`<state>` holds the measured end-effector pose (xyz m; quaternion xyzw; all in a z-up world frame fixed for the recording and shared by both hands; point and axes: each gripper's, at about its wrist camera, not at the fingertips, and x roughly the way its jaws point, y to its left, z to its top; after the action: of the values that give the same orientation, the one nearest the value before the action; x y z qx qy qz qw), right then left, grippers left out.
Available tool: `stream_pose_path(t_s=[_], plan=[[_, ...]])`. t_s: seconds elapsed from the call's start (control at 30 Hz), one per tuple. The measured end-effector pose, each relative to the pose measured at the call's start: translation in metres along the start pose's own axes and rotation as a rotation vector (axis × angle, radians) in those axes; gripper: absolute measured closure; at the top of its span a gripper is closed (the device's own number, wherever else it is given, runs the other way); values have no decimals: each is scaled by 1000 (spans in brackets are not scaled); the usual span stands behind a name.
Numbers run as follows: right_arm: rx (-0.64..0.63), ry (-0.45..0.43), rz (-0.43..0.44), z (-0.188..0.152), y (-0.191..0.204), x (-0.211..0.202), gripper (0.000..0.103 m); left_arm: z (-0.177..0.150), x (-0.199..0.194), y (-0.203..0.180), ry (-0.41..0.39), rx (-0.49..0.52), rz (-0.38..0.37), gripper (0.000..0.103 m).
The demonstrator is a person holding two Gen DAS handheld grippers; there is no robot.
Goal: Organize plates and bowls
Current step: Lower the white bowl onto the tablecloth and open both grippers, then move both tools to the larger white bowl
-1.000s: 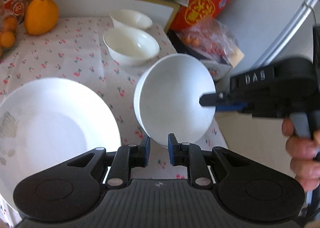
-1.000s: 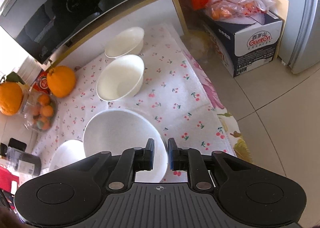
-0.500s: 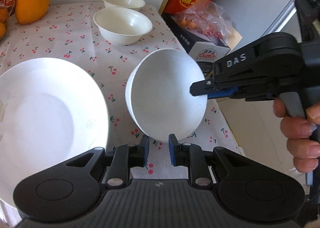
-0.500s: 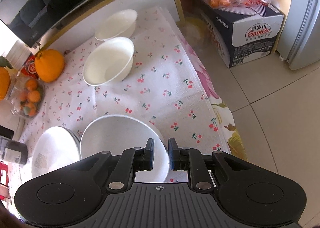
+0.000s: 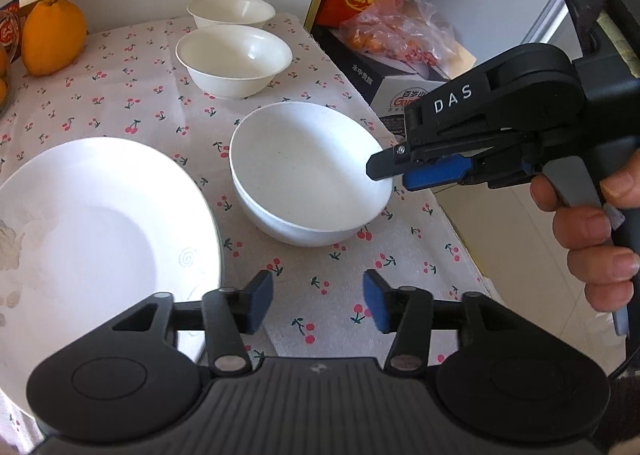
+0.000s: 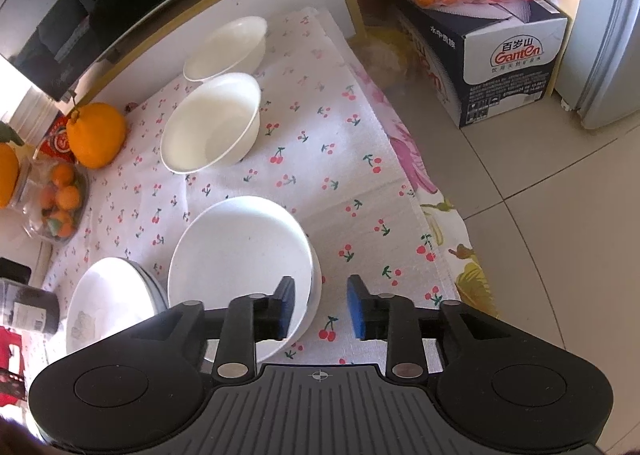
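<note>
Far left on the cherry-print cloth [image 5: 152, 111]: big white plate [image 5: 92, 239], flat, nothing on it. Looks stacked on another one in the right wrist view, can't confirm.

Next over, left gripper [image 5: 318, 305]: fingers spread wide, nothing between them, hovering over bare cloth just short of the speckled white bowl [image 5: 308, 179].

That bowl sits upright on the cloth near the table's right edge, between plate and edge.

Behind it, two cream bowls [image 5: 234, 55] in a row toward the back wall, separate, not nested.

Right gripper [image 6: 320, 305]: fingers apart too, one pad inside the bowl rim and one outside, straddling it, not pinching.

My read: step in hand is placing or re-gripping this bowl. If it goes on with the cream bowls, close squarely on the rim wall, pads deep enough not to slip, lift level, and clear the near cream bowl's rim before lowering. Bowl is close to the edge, so pull inward, not sideways.
</note>
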<state>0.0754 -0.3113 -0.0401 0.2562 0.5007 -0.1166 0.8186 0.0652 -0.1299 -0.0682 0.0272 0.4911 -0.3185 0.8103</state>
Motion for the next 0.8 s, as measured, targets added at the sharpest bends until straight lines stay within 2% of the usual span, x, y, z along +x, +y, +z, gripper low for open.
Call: stream_pose_path(t_s=[0.17, 0.27, 0.53, 0.63, 0.8], plan=[[23, -20, 28, 2, -4, -5, 50, 1, -7, 0, 0, 6, -13, 39], [36, -33, 48, 3, -6, -9, 44, 1, -12, 0, -9, 14, -16, 33], [56, -64, 81, 4, -5, -15, 32, 6, -26, 11, -6, -21, -73, 26], [61, -80, 101, 5, -4, -19, 28, 9, -30, 16, -8, -48, -93, 18], [58, -118, 129, 7, -1, -25, 25, 17, -38, 23, -32, -92, -124, 17]])
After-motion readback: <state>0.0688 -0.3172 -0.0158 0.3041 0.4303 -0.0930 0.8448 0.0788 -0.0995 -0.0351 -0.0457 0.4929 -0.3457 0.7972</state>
